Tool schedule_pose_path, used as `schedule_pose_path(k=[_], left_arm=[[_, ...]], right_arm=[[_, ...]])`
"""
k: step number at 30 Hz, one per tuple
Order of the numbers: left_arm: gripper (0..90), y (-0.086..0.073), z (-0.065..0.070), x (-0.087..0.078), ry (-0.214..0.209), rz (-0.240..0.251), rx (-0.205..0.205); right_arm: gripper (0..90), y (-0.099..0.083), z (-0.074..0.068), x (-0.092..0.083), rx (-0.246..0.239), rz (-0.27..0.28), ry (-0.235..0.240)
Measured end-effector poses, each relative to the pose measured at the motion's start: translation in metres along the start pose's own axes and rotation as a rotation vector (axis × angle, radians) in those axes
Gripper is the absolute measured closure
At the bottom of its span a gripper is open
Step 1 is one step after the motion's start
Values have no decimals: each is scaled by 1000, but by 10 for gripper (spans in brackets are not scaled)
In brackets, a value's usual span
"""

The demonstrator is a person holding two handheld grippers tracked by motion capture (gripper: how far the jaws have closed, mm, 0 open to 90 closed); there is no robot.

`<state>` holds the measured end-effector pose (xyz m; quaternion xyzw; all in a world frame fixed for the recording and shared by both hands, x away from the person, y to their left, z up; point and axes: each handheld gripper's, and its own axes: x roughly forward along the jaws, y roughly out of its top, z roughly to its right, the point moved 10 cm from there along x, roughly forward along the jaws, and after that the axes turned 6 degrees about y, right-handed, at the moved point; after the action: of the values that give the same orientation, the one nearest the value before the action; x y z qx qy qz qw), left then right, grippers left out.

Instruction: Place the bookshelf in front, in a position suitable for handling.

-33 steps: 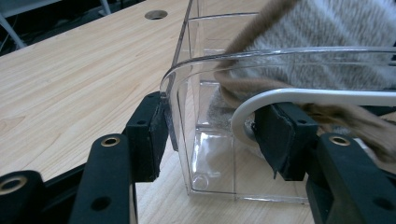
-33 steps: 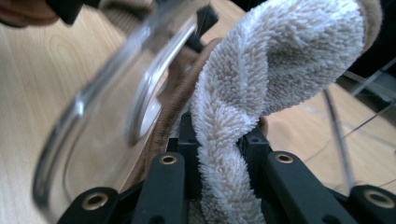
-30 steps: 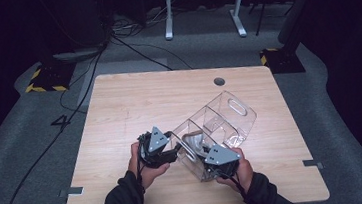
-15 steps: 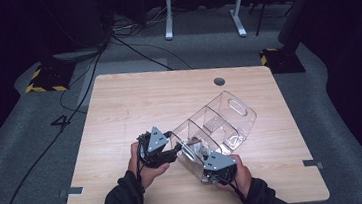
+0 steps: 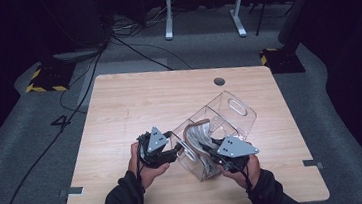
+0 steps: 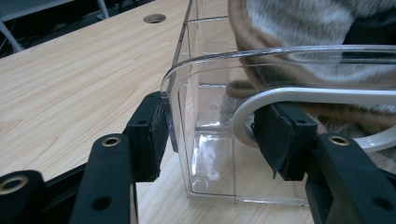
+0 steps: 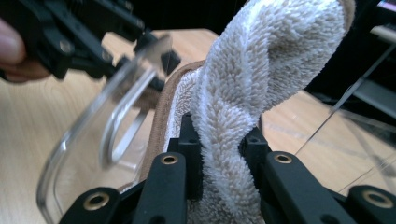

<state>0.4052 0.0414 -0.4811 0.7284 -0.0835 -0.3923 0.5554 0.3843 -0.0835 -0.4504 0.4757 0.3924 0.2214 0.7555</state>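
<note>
A clear plastic bin (image 5: 240, 107) with several compartments lies slantwise on the wooden table (image 5: 134, 101). My left gripper (image 5: 178, 152) clamps its near end wall: in the left gripper view, my left gripper (image 6: 210, 135) has one pad on the outer corner and the other at the handle cut-out of the bin (image 6: 210, 65). My right gripper (image 5: 209, 152) is shut on a beige-grey terry towel (image 5: 198, 135) that stands up out of the near compartment. In the right gripper view my right gripper (image 7: 224, 158) pinches the twisted towel (image 7: 261, 70) beside the bin's rim (image 7: 93, 135).
A round cable hole (image 5: 219, 81) sits near the table's far edge. Beyond the table are cables on the grey floor (image 5: 129, 51) and a white stand's legs (image 5: 203, 9). Bare tabletop stretches to the left and far side of the bin.
My right gripper has come up a little and shifted right with the towel, which now stands higher out of the near compartment. My left gripper and the bin have stayed put.
</note>
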Motion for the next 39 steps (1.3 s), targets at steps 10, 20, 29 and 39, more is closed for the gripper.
schedule_pose_path(k=[10,20,29,39], left_arm=[[461,0,0,0,-2,2,3],[461,0,0,1,-5,6,8],[461,0,-1,1,-11,10,7],[461,0,0,3,-16,16,1]], right_arm=[[764,13,-4,-10,-13,29,16],[764,-38,-25,13,-25,-124,90],[765,-77,-41,23,-4,-217,147],[765,-43,-26,13,-12,-107,77]])
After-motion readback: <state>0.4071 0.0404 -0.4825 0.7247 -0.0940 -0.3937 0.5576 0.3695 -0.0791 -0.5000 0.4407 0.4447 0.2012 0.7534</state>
